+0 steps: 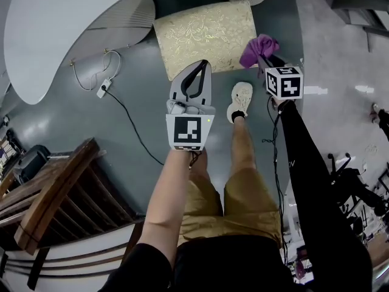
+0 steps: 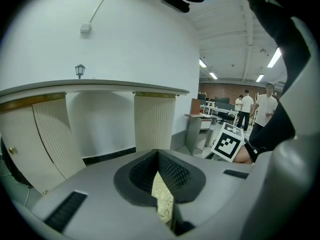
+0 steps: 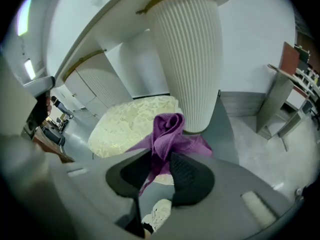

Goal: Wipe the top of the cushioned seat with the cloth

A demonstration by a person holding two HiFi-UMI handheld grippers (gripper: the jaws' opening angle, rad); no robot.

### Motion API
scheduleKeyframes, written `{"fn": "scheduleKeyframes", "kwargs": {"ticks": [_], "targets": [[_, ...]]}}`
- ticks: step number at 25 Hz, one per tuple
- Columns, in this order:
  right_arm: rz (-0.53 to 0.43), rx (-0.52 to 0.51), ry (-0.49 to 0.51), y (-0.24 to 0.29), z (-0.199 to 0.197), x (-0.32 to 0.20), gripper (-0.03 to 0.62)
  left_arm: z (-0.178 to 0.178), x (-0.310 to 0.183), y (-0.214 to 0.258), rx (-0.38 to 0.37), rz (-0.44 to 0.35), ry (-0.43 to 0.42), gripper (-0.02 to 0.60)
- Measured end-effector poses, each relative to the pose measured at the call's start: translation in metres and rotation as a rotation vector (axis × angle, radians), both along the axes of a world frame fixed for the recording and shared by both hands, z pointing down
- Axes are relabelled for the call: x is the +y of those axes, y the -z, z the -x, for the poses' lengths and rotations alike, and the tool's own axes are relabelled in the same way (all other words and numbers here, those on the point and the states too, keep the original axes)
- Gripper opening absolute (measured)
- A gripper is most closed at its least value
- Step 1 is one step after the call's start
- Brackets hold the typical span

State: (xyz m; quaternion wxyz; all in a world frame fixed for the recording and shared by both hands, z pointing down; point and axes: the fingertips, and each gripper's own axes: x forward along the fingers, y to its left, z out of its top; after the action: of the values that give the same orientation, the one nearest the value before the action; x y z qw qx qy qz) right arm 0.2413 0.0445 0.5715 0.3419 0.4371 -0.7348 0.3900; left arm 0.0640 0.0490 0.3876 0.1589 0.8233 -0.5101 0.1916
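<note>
Currently the person stands on grey floor, one pale shoe point(image 1: 241, 97) forward at centre frame. In the head view the left gripper point(image 1: 204, 64) sits mid-frame with its tips at the near edge of the cushioned seat point(image 1: 203, 32). Its own view shows the jaws pressed together with nothing between them, only a sliver of gold-patterned fabric visible below. Whether it touches the seat cannot be told.

The right gripper point(image 1: 262, 56) is right of centre, its marker cube point(image 1: 284, 82) facing the camera. Its jaws are clamped on the purple cloth point(image 1: 260, 44), which bunches upward out of them in the right gripper view – cloth point(image 3: 170, 131), gripper point(image 3: 162, 156). The cloth lies at the seat's right near corner; contact with the top is not clear.

The seat point(image 3: 125, 124) stands on the floor in the upper centre of the head view – cream with gold leaf pattern. Just behind it rises a fluted white pedestal point(image 3: 187, 54) under a white curved tabletop point(image 1: 55, 23). A cable with a plug point(image 1: 103, 88) lies on the floor at the left.
</note>
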Motion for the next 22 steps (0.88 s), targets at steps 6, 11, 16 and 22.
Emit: {"fn": "scheduleKeyframes", "kwargs": {"ticks": [6, 11, 16, 22], "targets": [[-0.091, -0.077, 0.02, 0.03, 0.061, 0.019, 0.006, 0.046, 0.013, 0.011, -0.011, -0.011, 0.028, 0.006], [-0.073, -0.09, 0.016, 0.024, 0.09, 0.036, 0.006, 0.092, 0.031, 0.019, -0.032, -0.002, 0.035, 0.006], [-0.114, -0.167, 0.086, 0.042, 0.127, 0.04, 0.005, 0.124, 0.043, 0.021, -0.037, -0.004, 0.064, 0.006], [-0.158, -0.323, 0.223, 0.089, 0.204, 0.068, 0.005, 0.144, 0.053, 0.03, -0.026, -0.029, 0.096, 0.006]]}}
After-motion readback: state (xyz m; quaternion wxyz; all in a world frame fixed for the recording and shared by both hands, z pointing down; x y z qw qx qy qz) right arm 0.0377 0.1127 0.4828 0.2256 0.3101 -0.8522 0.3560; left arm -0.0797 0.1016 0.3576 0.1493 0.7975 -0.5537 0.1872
